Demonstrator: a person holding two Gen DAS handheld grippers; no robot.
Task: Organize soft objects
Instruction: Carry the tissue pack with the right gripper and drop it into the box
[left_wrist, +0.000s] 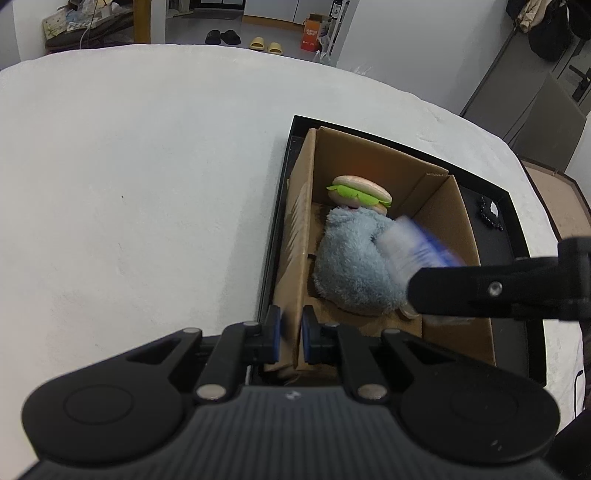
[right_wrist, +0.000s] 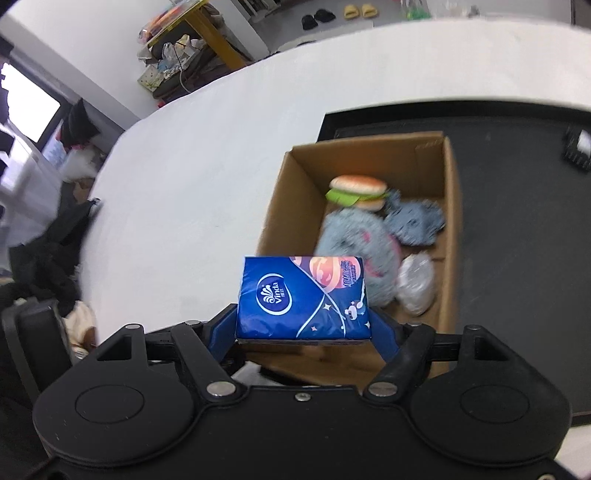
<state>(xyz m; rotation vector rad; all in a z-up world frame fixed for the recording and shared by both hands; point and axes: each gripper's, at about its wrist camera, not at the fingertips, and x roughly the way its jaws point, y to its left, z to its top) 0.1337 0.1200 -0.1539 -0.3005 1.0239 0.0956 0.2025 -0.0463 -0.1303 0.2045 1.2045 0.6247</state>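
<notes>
An open cardboard box (left_wrist: 436, 218) (right_wrist: 288, 199) holds a plush burger (left_wrist: 360, 194) (right_wrist: 356, 192), a fluffy blue-grey plush (left_wrist: 354, 266) (right_wrist: 351, 243), a smaller grey-blue plush (right_wrist: 415, 221) and a clear crumpled bag (right_wrist: 415, 282). My left gripper (left_wrist: 291, 338) is shut on the box's near-left wall. My right gripper (right_wrist: 303, 326) is shut on a blue Vinda tissue pack (right_wrist: 301, 297) and holds it over the box's near edge. In the left wrist view the pack (left_wrist: 417, 247) is blurred, held by the right gripper's fingers (left_wrist: 480, 291) above the box.
The box sits in a shallow black tray (left_wrist: 513, 240) (right_wrist: 517, 221) on a white-covered table (left_wrist: 147, 184) (right_wrist: 207, 177). A small black object (left_wrist: 489, 214) (right_wrist: 578, 147) lies in the tray to the box's right. Room clutter and slippers lie beyond the table.
</notes>
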